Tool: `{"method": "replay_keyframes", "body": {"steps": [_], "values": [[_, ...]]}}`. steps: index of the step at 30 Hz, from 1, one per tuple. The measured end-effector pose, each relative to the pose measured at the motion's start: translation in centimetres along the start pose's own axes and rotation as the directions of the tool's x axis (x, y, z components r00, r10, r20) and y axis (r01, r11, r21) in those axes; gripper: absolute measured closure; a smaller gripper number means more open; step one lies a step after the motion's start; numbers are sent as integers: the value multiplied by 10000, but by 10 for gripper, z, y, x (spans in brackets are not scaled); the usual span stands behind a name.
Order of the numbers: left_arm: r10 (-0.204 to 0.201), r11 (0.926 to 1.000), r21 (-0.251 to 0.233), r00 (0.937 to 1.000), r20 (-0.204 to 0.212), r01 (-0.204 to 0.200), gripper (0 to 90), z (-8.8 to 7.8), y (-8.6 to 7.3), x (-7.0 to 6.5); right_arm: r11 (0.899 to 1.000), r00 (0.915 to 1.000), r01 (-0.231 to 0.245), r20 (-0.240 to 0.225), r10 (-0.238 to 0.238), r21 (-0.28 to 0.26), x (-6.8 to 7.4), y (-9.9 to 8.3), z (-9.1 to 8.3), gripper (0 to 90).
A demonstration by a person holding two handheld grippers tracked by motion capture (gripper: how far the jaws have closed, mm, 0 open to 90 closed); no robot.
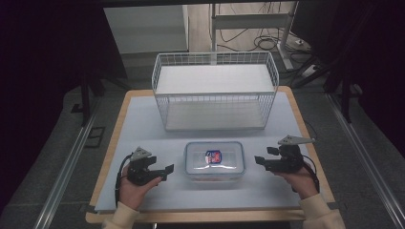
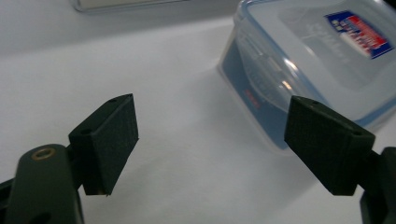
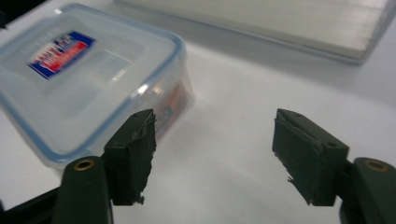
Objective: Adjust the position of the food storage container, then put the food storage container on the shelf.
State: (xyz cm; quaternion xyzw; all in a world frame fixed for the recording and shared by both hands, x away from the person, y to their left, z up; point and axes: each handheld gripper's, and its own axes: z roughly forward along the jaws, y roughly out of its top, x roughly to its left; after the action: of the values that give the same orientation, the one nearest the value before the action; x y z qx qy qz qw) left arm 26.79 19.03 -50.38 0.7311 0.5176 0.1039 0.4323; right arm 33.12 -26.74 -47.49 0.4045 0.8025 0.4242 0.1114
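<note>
1. High view: lidded plastic container (image 1: 214, 161) sits mid-desk (image 1: 143, 119), wire basket (image 1: 215, 88) at its 12 o'clock, empty. Left gripper (image 1: 162, 172) at 9, right gripper (image 1: 260, 161) at 3, both just beside it.
2. Left gripper view: jaws wide, holding nothing; container at 2 o'clock.
3. Right gripper view: same deal, jaws wide, container at 10 o'clock. Looks like nothing's started yet.

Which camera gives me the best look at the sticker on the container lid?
The right gripper view: the sticker sits whole and large on the container lid. The left gripper view cuts it near the frame's edge; the high view shows it tiny.
</note>
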Motion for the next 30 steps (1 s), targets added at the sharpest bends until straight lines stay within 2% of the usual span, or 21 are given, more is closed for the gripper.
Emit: {"method": "replay_keyframes", "body": {"steps": [6,8,10,14,18,25,27,30], "values": [[-424,9990,178,9976,548,415,174,4,4,0,10000,9996,-65,-282,63,-67,3,1,2,260],[-478,9986,258,9966,678,462,174,6,6,-1,9997,9989,-220,-418,222,39,3,2,2,259],[-522,9982,323,9957,764,498,173,7,8,-3,9998,9990,-181,-414,186,112,3,2,1,253],[-841,9959,422,9892,1203,796,167,10,11,-5,9991,9979,-353,-541,364,213,3,4,2,239],[-900,9954,461,9866,1360,844,165,11,13,-7,9992,9977,-387,-550,391,78,4,7,1,240],[-1523,9871,792,9674,2023,1388,140,24,16,-4,9988,9973,-482,-549,478,-66,4,9,1,244],[-1625,9849,923,9649,2062,1462,135,29,17,-3,9988,9976,-485,-494,480,-80,4,8,1,246],[-1851,9811,985,9557,2288,1664,134,33,18,-3,9991,9981,-409,-472,405,-81,6,8,1,247]]}}
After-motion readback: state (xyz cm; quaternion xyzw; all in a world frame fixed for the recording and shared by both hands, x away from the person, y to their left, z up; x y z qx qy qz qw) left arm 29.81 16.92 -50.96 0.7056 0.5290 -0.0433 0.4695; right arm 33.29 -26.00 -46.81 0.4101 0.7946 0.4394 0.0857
